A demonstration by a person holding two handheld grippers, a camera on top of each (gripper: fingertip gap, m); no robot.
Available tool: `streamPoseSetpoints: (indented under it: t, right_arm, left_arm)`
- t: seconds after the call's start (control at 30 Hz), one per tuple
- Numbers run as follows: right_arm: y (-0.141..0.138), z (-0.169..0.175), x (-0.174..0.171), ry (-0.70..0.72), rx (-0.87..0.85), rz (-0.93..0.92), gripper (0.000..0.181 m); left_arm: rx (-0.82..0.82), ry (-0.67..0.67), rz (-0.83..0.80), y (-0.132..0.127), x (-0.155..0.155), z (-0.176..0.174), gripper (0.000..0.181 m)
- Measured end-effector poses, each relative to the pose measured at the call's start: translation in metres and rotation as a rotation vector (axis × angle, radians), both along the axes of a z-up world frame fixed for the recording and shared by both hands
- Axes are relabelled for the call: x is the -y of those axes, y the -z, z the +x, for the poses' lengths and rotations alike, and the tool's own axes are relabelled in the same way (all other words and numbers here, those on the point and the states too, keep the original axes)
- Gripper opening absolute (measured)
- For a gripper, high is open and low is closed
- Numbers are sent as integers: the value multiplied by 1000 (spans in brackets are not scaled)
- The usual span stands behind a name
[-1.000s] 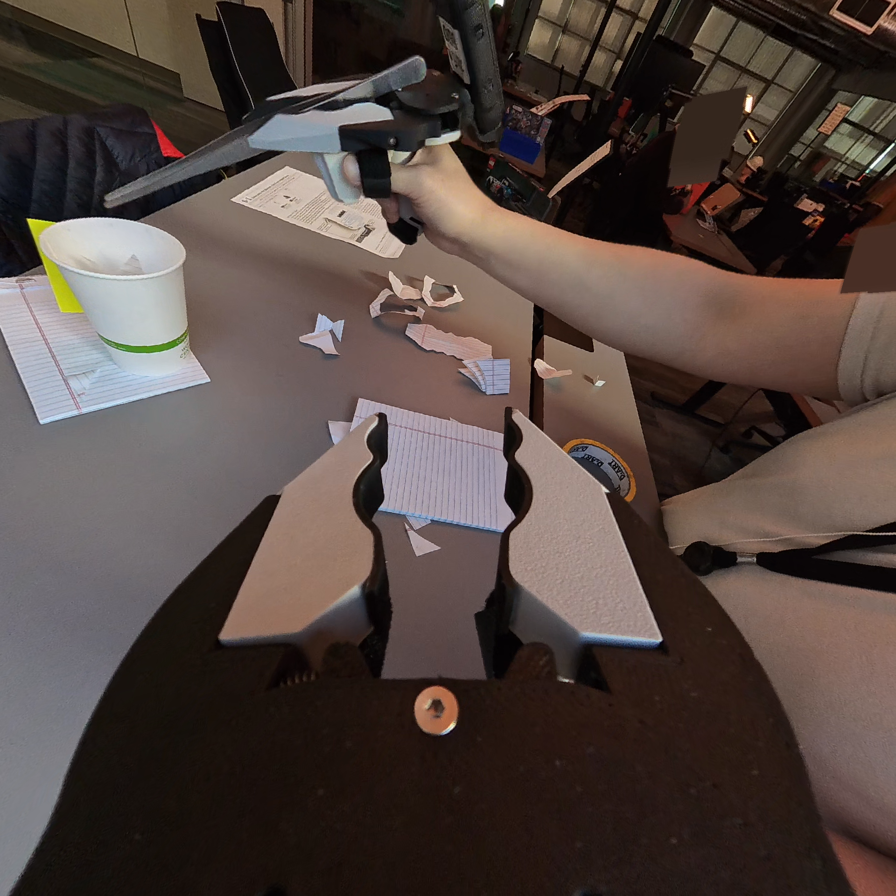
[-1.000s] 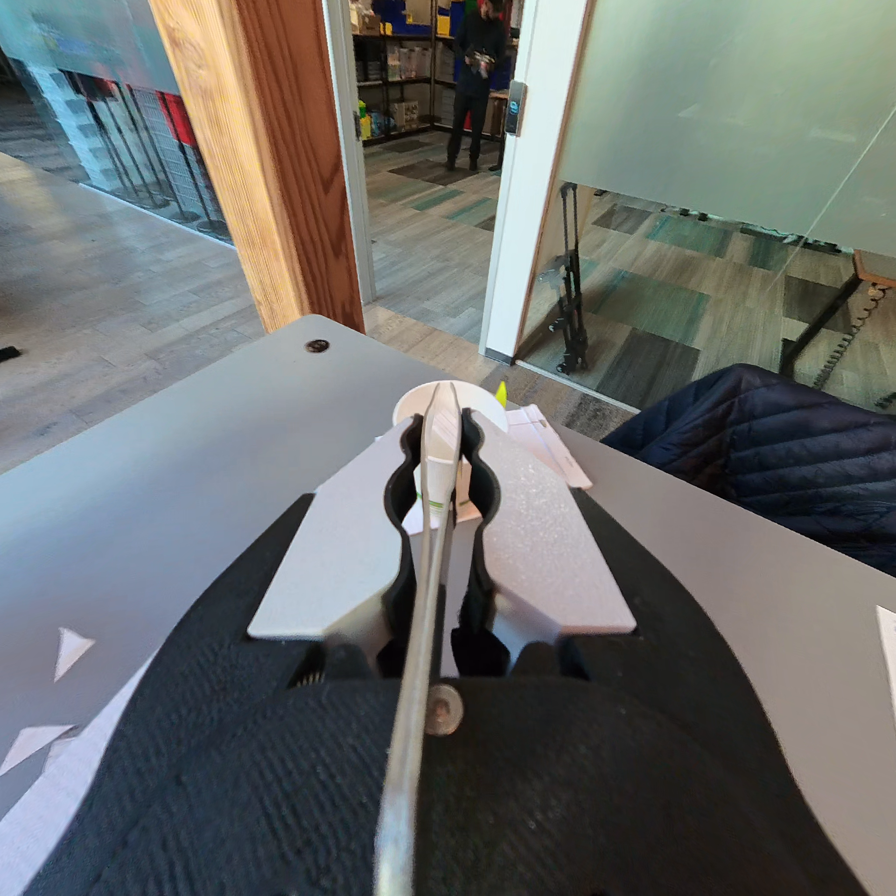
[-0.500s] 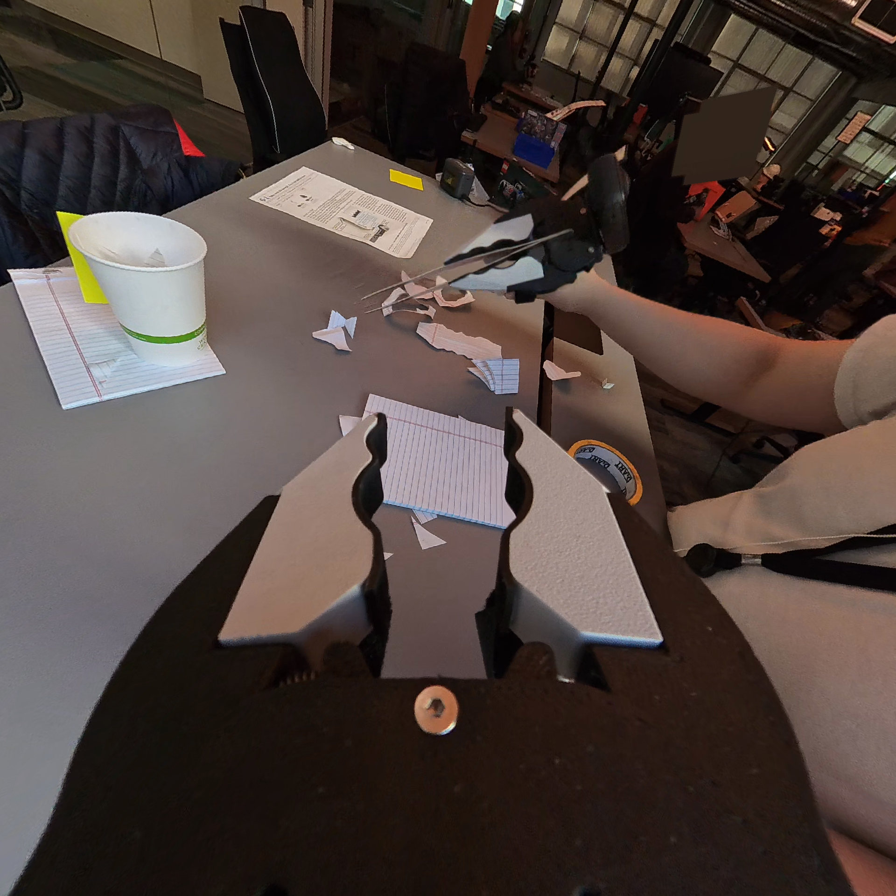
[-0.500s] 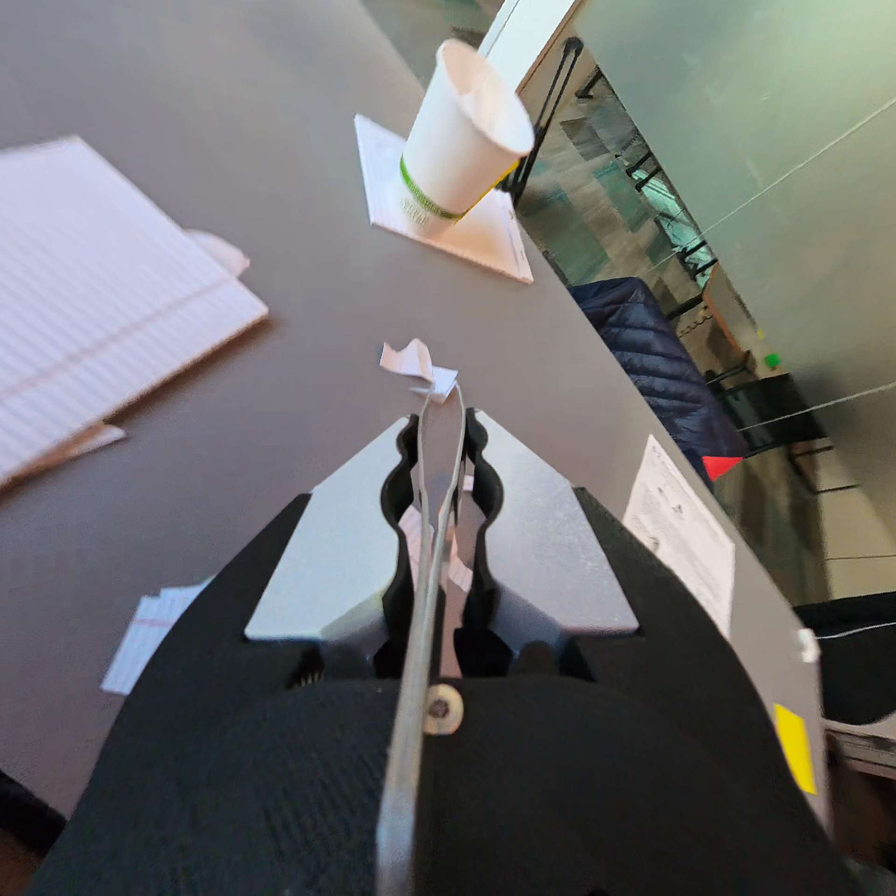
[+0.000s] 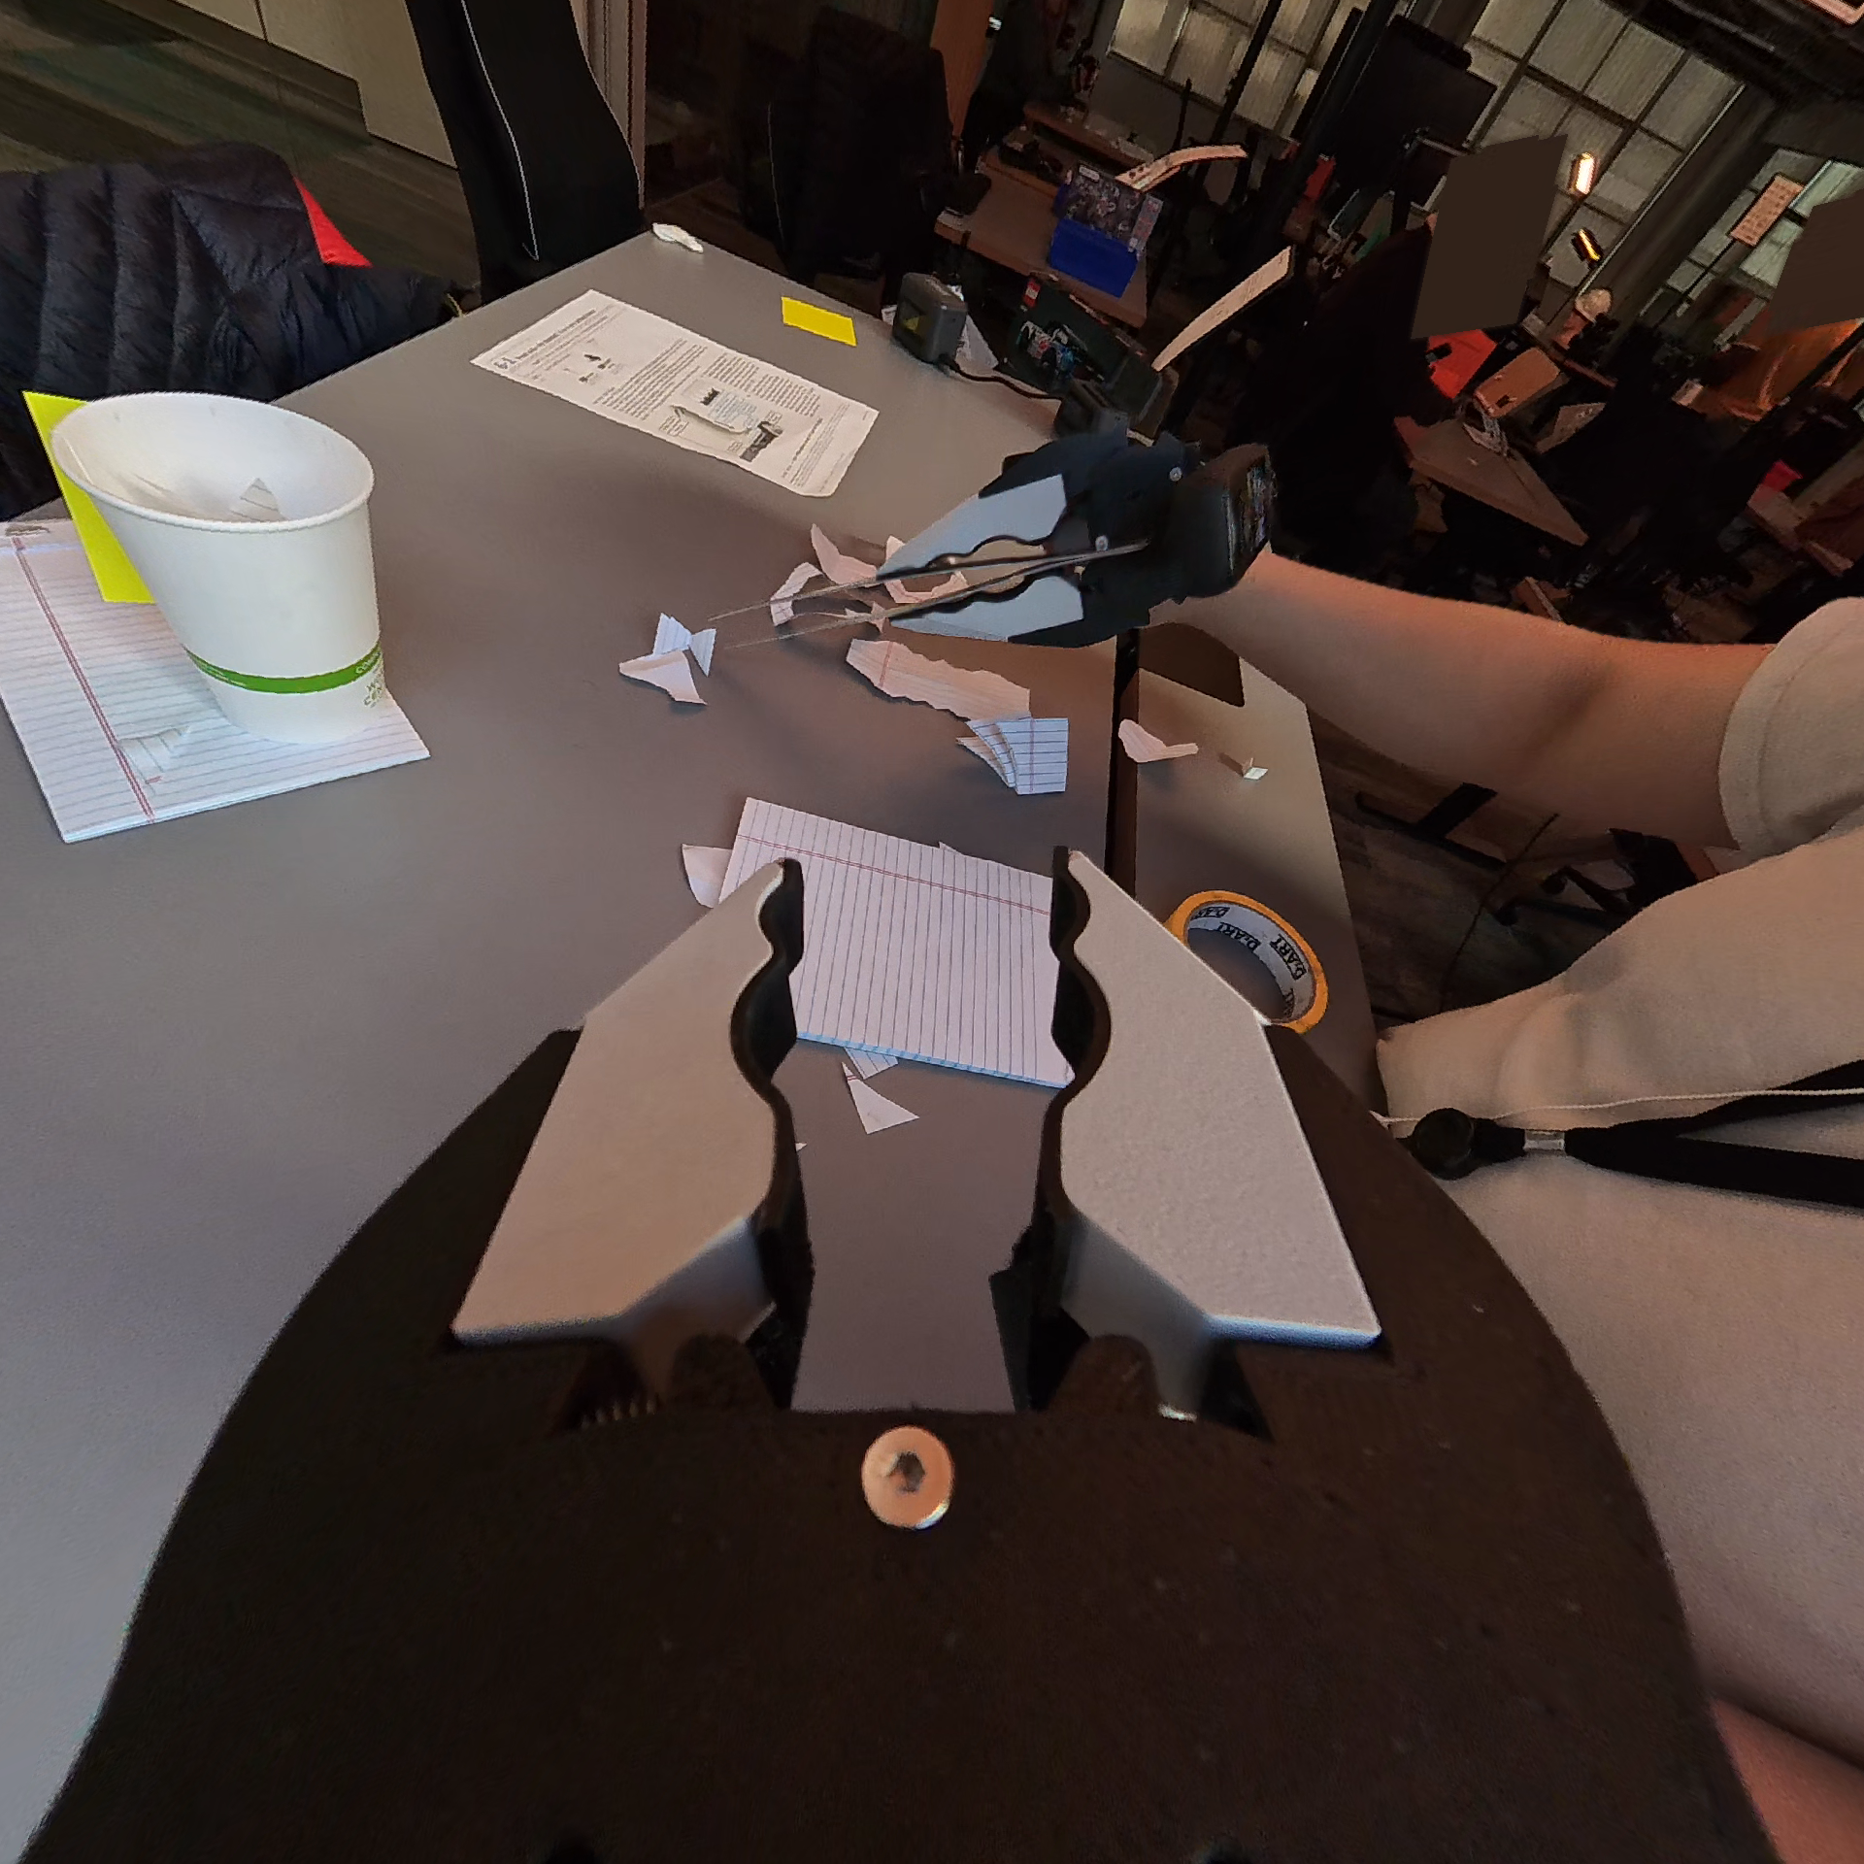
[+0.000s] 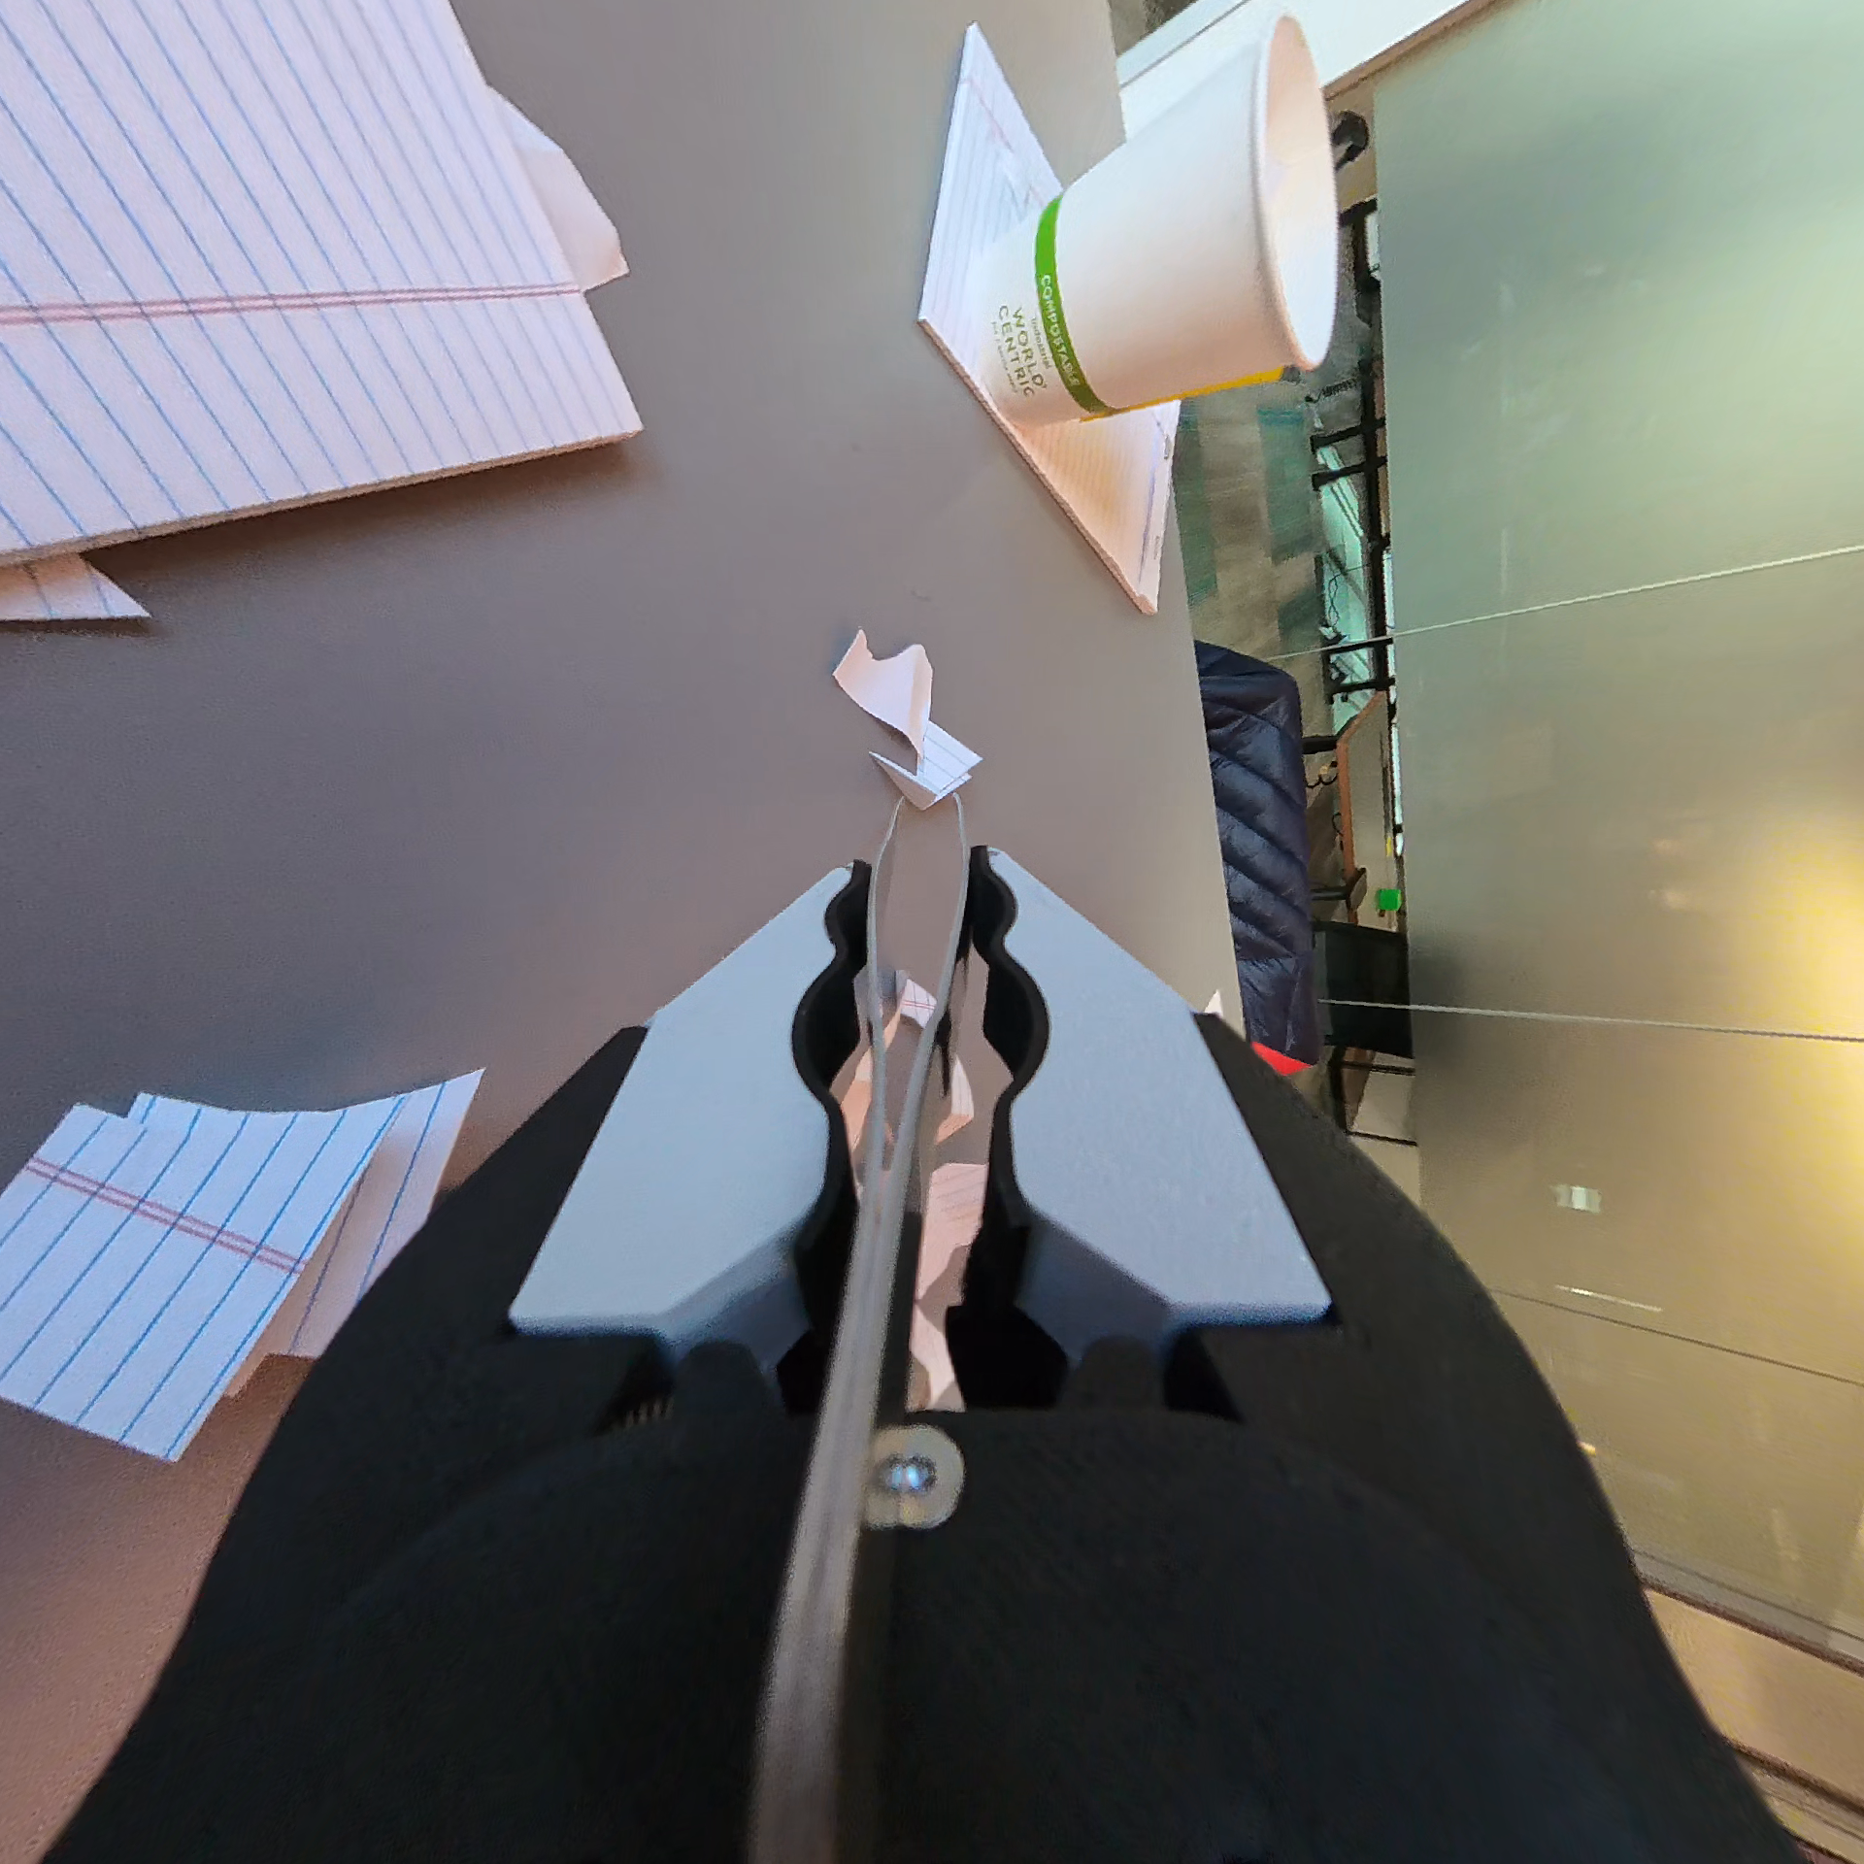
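Observation:
My right gripper [image 6: 920, 862] is shut on metal tweezers [image 6: 888, 1009]. The tweezer prongs stand slightly apart, with their tips at a small folded paper scrap [image 6: 908, 726] on the grey table [image 6: 504, 756]. In the left wrist view the right gripper [image 5: 893, 600] reaches in from the right, tweezers [image 5: 807, 615] pointing at the scrap [image 5: 671, 656]. My left gripper [image 5: 923, 867] is open and empty, hovering over a lined notepad [image 5: 908, 938]. A white paper cup [image 5: 242, 565] with a green band holds scraps and stands on another lined pad [image 5: 101, 726] at the left.
Several torn paper pieces [image 5: 938, 681] lie around the right gripper. A yellow-rimmed tape roll [image 5: 1251, 948] sits near the table's right edge. A printed sheet [image 5: 676, 388] and a yellow note [image 5: 819, 321] lie at the far side. A dark jacket [image 5: 151, 262] lies behind the cup. Spacing between my two grippers at the tips: around 30 cm.
My right gripper has come down from up near the cup to the table, bringing the tweezer tips to the paper scrap. The prongs have spread a little. The left gripper has stayed put.

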State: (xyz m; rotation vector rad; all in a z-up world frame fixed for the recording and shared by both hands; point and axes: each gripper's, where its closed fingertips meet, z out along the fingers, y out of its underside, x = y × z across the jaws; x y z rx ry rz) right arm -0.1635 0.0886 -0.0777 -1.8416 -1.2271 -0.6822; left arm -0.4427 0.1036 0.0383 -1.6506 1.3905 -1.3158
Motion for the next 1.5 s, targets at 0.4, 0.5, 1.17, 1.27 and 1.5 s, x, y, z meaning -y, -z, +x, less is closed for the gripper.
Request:
streamPoseSetpoints:
  t: [0.4, 0.5, 1.17, 1.27, 1.5]
  right_arm:
    - [-20, -8, 13, 12, -74, 63, 12]
    - [-49, -21, 31, 2, -181, 159, 12]
    - [-152, -14, -67, -58, -1989, -110, 12]
    - [-140, -15, -103, 27, -1813, -91, 13]
    - [-104, -16, -152, 198, -1507, -51, 13]
  left_arm:
    - [-5, -11, 7, 0, 0, -3, 47]
    - [1, -14, 16, -3, 0, -4, 47]
    - [28, -17, 15, -11, 3, -7, 48]
    - [31, -23, 14, -11, 1, -9, 47]
    - [50, -42, 7, -14, -3, -16, 47]
